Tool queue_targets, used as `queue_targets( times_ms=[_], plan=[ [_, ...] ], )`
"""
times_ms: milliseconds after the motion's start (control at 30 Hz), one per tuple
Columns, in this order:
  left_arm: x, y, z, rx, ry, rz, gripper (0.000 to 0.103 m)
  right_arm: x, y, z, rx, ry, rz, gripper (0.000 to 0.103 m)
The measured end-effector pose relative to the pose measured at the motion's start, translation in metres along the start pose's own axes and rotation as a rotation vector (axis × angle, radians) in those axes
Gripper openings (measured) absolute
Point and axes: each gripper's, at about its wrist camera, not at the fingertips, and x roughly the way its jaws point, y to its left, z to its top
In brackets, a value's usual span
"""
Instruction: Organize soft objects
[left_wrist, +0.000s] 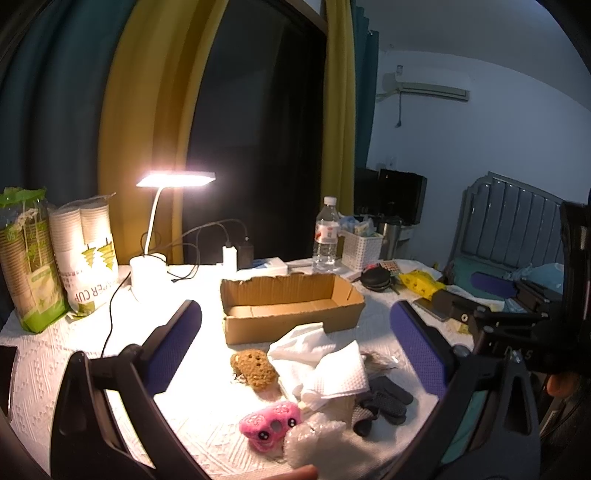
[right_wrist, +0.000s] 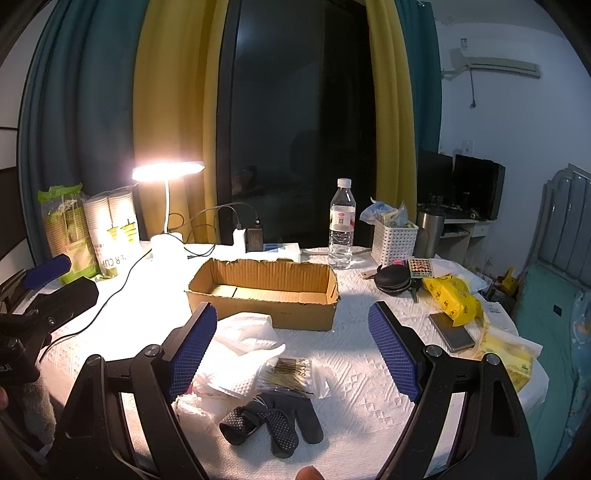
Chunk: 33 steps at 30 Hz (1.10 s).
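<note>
1. Night-dark window behind yellow and teal curtains; round bench (right_wrist: 354, 365) under white embossed paper, lit by a desk lamp (right_wrist: 168, 171) at the far left.
2. Open cardboard box (right_wrist: 266, 295) at mid-bench, apparently empty, long axis running left to right, directly beyond the soft pile.
3. Soft things heaped just in front of the box: crumpled white tissues (left_wrist: 317, 362), brown sponge (left_wrist: 255, 369), pink plush (left_wrist: 269, 424), bubble wrap (left_wrist: 314, 439), dark dotted glove (right_wrist: 273, 428).
4. Left gripper (left_wrist: 295, 343) spread wide, holding nothing; sponge, tissues and plush framed between its fingers (left_wrist: 173, 343), below and slightly toward the camera.
5. Right gripper (right_wrist: 293, 350) likewise wide apart and empty; glove low between its fingers (right_wrist: 194, 350), glove fingers splayed toward the near edge, a clear packet (right_wrist: 291, 373) just beyond it.
6. Likely split: left nearer sponge and plush, right nearer glove; a short forward carry to the box either way.
</note>
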Motion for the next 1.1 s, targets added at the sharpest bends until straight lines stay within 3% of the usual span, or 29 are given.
queue_targets(
  times_ms=[167,500,833,1100],
  plan=[
    [0.006,0.003,-0.008,-0.002,0.021,0.010,0.103,0.005,-0.002,-0.004,0.002,0.014,0.003,0.087],
    [0.044,0.016,-0.035,-0.021,0.139,0.030,0.103,0.044,-0.011,-0.023,0.022,0.112,0.007,0.087],
    [0.081,0.035,-0.070,-0.065,0.267,0.038,0.103,0.102,0.006,-0.051,-0.006,0.267,0.108,0.087],
    [0.107,0.050,-0.100,-0.104,0.394,0.033,0.103,0.130,0.017,-0.063,-0.004,0.330,0.157,0.086]
  ],
)
